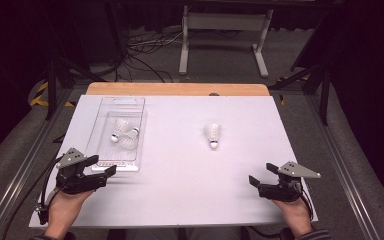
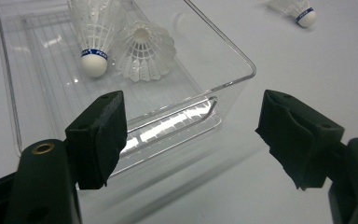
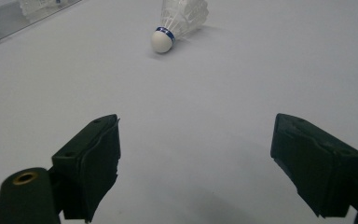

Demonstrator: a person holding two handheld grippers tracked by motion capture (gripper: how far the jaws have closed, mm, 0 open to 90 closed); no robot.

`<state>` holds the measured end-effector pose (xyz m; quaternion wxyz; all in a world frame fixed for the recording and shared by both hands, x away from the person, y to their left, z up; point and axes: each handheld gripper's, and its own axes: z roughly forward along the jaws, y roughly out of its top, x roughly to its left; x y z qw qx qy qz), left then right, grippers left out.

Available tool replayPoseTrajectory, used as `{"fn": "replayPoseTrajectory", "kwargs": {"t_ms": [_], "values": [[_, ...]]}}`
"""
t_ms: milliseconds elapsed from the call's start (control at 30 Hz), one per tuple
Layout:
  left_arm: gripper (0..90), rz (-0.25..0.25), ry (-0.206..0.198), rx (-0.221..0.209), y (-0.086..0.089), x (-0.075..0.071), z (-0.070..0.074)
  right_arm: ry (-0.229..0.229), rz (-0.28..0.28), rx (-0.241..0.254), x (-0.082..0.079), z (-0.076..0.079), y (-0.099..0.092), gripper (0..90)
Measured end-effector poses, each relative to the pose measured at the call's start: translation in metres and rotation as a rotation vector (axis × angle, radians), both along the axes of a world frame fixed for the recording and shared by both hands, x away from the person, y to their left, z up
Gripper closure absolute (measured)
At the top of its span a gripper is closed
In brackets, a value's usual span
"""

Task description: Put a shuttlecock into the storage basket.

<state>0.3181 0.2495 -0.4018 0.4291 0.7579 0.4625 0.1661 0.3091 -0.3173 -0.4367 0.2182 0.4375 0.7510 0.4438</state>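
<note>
Room: we see it dim beyond the bright table (image 1: 180,200).
Glare: streaks on the clear tray (image 2: 177,123).
Focus: we find jaws slightly soft.

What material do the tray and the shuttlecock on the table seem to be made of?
Tray: clear, glossy hard plastic, it seems; the table shows through and its rim glints.
Loose shuttlecock: white ribbed skirt, probably plastic, with a smooth matt white tip, perhaps foam or cork.

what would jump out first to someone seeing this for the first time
Probably the lone white shuttlecock lying on the bare white table, right of centre, with two more shuttlecocks in the clear plastic tray at the left. Next, the two black grippers at the near edge: the left gripper beside the tray's near end, the right gripper below the lone shuttlecock, both with jaws open.
</note>
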Motion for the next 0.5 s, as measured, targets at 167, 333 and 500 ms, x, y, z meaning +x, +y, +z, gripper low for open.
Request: {"fn": "replayPoseTrajectory", "kwargs": {"t_ms": [167,333,500], "values": [[24.8,-0.002,-0.003,0.0,0.0017,-0.0018,-0.0012,-0.001,-0.001,0.001,0.0,0.0,-0.0002,16.3],[24.8,0.0,-0.011,0.0,0.002,-0.0053,-0.0042,-0.001,-0.001,0.001,0.0,0.0,-0.0003,16.3],[24.8,0.0,-0.017,-0.011,0.0016,-0.0085,-0.0063,0.0,-0.003,0.004,-0.0004,0.0003,-0.0007,16.3]]}}
